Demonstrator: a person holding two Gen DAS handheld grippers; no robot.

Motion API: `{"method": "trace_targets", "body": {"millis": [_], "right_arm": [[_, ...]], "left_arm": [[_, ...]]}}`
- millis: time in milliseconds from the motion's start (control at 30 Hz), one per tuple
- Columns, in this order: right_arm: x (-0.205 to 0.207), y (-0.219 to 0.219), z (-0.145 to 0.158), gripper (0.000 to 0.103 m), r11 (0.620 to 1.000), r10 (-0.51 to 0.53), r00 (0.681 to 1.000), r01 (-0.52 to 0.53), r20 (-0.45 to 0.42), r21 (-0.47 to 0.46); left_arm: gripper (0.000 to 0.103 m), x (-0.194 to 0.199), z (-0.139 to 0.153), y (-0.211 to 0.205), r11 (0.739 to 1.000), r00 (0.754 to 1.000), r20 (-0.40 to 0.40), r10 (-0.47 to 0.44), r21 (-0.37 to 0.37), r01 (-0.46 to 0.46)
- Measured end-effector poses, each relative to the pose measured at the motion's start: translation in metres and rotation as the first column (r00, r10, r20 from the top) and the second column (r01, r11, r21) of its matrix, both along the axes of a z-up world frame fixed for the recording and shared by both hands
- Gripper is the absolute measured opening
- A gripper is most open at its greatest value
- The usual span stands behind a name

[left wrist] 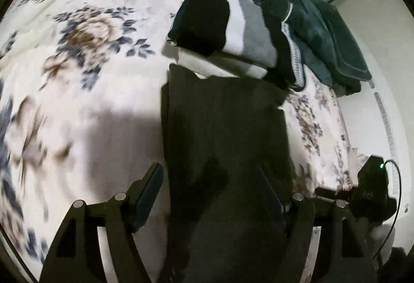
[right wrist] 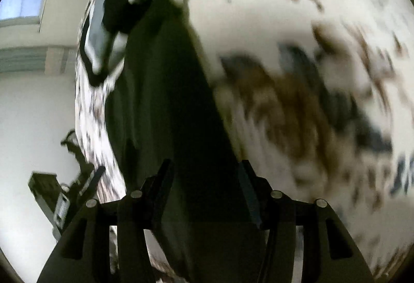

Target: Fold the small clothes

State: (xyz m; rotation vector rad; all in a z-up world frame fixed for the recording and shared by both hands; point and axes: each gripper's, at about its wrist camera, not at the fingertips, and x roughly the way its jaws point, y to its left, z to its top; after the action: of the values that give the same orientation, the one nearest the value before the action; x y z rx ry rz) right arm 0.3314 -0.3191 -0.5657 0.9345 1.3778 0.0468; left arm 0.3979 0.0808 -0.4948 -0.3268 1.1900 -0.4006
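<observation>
A dark garment [left wrist: 222, 132] lies on the floral bedspread [left wrist: 85, 70] as a long strip running away from me. My left gripper [left wrist: 209, 174] is open, its fingers wide apart on either side of the garment's near end. In the right wrist view the same dark garment [right wrist: 168, 107] runs between the spread fingers of my right gripper [right wrist: 205, 171], which is also open. Both views are blurred by motion. I cannot tell whether the pads touch the cloth.
A folded pile of black, white and grey clothes [left wrist: 225, 29] sits beyond the garment, with a heap of dark green clothes [left wrist: 318, 37] to its right at the bed edge. The right gripper's body [left wrist: 370, 192] shows at lower right. A white wall [right wrist: 33, 112] lies past the bed.
</observation>
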Motion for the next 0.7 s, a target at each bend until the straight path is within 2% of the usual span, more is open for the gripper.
{"method": "trace_targets", "body": {"millis": [133, 200, 267, 433, 467, 500, 533, 567, 667, 700], "right_arm": [[0.051, -0.019, -0.014, 0.054, 0.998, -0.054, 0.997, 0.053, 0.053, 0.025], [0.083, -0.026, -0.021, 0.059, 0.997, -0.069, 0.995, 0.067, 0.079, 0.036], [0.109, -0.027, -0.029, 0.06, 0.997, -0.072, 0.994, 0.068, 0.086, 0.04], [0.178, -0.019, -0.051, 0.06, 1.0, -0.01, 0.996, 0.008, 0.092, 0.022], [0.19, -0.014, -0.056, 0.054, 1.0, 0.011, 0.995, -0.013, 0.098, 0.026], [0.2, -0.01, -0.059, 0.023, 0.999, 0.031, 0.993, -0.033, 0.113, 0.022], [0.208, -0.009, -0.06, 0.019, 0.999, 0.033, 0.992, -0.031, 0.125, -0.012], [0.212, -0.012, -0.062, 0.019, 0.999, 0.008, 0.994, -0.003, 0.104, -0.051], [0.217, -0.01, -0.068, 0.019, 0.998, -0.013, 0.998, 0.017, 0.061, -0.065], [0.217, -0.006, -0.067, 0.024, 0.998, 0.003, 0.999, 0.0, 0.044, -0.067]], "left_arm": [[0.072, 0.043, -0.022, 0.002, 0.999, 0.999, -0.02, 0.037, 0.002, -0.037], [0.072, 0.065, -0.034, 0.001, 0.999, 0.998, -0.035, 0.043, 0.008, -0.043], [0.072, 0.079, -0.041, 0.0, 0.999, 0.998, -0.041, 0.05, 0.005, -0.05], [0.072, 0.105, -0.055, -0.009, 0.999, 0.997, -0.055, 0.048, 0.005, -0.048], [0.071, 0.107, -0.057, -0.011, 0.999, 0.998, -0.055, 0.043, -0.001, -0.043], [0.071, 0.109, -0.058, -0.013, 0.999, 0.998, -0.054, 0.041, 0.005, -0.04], [0.07, 0.11, -0.058, -0.014, 0.999, 0.998, -0.054, 0.039, 0.009, -0.038], [0.07, 0.112, -0.059, -0.015, 0.999, 0.998, -0.054, 0.035, 0.006, -0.035], [0.069, 0.115, -0.061, -0.014, 0.999, 0.998, -0.056, 0.043, 0.004, -0.043], [0.066, 0.116, -0.06, -0.014, 0.999, 0.998, -0.046, 0.046, -0.001, -0.046]]}}
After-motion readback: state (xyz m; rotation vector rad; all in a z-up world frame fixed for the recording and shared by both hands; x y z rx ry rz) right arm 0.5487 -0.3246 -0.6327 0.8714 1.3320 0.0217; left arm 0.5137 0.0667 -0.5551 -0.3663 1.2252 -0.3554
